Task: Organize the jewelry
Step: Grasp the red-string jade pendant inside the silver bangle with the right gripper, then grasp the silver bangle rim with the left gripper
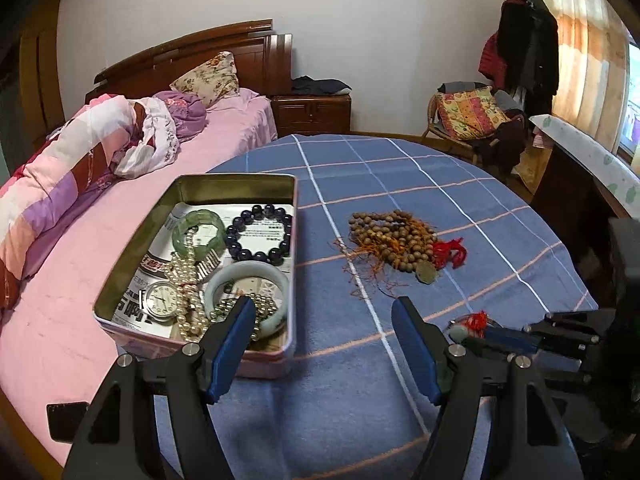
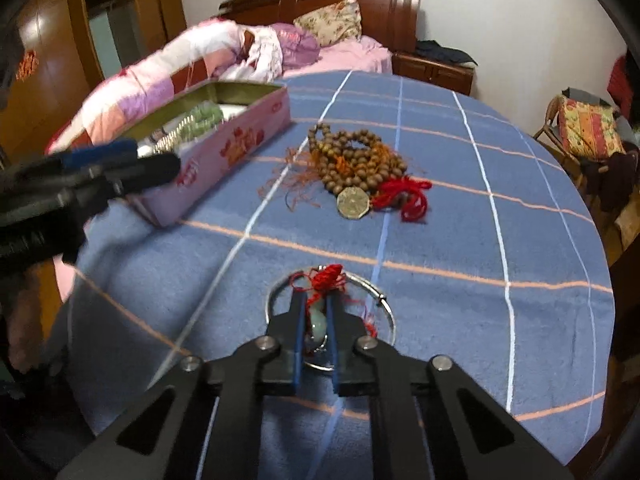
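A pink tin at the left holds a green bangle, a dark bead bracelet, a pale jade bangle, pearls and a watch. My left gripper is open over the blue blanket beside the tin, with nothing between its fingers. A heap of brown wooden beads with a coin and red cord lies mid-table. My right gripper is shut on a pale green pendant with a red knot, inside a thin silver bangle.
The round table is covered by a blue checked blanket. A bed with pink bedding borders it on the left. A chair with cushions stands behind, and a desk edge is at the right.
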The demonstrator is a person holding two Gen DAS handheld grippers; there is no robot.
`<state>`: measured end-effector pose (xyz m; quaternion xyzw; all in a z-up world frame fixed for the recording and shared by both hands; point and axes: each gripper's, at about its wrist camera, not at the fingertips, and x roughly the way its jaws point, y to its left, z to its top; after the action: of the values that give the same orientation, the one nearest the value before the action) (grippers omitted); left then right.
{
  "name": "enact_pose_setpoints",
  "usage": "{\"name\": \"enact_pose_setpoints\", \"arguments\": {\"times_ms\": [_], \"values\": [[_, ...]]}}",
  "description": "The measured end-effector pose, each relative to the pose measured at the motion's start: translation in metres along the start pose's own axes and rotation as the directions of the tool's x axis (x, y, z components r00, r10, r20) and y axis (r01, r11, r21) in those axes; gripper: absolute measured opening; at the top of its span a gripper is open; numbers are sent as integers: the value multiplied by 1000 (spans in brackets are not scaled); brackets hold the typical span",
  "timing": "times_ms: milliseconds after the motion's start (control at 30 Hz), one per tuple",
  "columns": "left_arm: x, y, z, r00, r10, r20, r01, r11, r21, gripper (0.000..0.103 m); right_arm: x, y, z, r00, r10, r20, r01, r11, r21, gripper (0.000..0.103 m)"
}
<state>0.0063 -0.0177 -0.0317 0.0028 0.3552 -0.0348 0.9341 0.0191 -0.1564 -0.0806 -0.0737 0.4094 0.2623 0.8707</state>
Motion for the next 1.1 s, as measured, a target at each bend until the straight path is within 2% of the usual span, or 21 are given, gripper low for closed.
{"name": "enact_pose_setpoints", "arguments": {"times_ms": [100, 233, 367, 567, 667, 833, 1100], "values": [[-1, -9, 0, 1000, -14, 0, 14, 1000, 15, 71, -18, -8, 3, 998, -12, 61, 10, 1000, 27, 12], [1, -27, 0, 999, -52, -9, 53, 997, 52, 71, -40, -29, 8, 991, -68, 116, 60, 996, 72, 12], [13, -48, -4, 991, -124, -54, 127, 989, 70, 71, -49, -55, 3, 984, -129, 124, 113, 985, 127, 12], [27, -78, -12, 969, -215, -118, 224, 973, 59, 71, -49, -65, -7, 984, -134, 116, 114, 981, 159, 12], [34, -91, -16, 972, -188, -143, 202, 976, 86, 71, -49, -65, -9, 984, -131, 118, 111, 981, 160, 12], [35, -101, -17, 968, -186, -167, 204, 974, 101, 71, -47, -70, -12, 982, -158, 106, 140, 978, 155, 12], [44, -115, -24, 968, -136, -213, 172, 972, 161, 71, -44, -75, -19, 973, -213, 87, 199, 969, 147, 12]]}}
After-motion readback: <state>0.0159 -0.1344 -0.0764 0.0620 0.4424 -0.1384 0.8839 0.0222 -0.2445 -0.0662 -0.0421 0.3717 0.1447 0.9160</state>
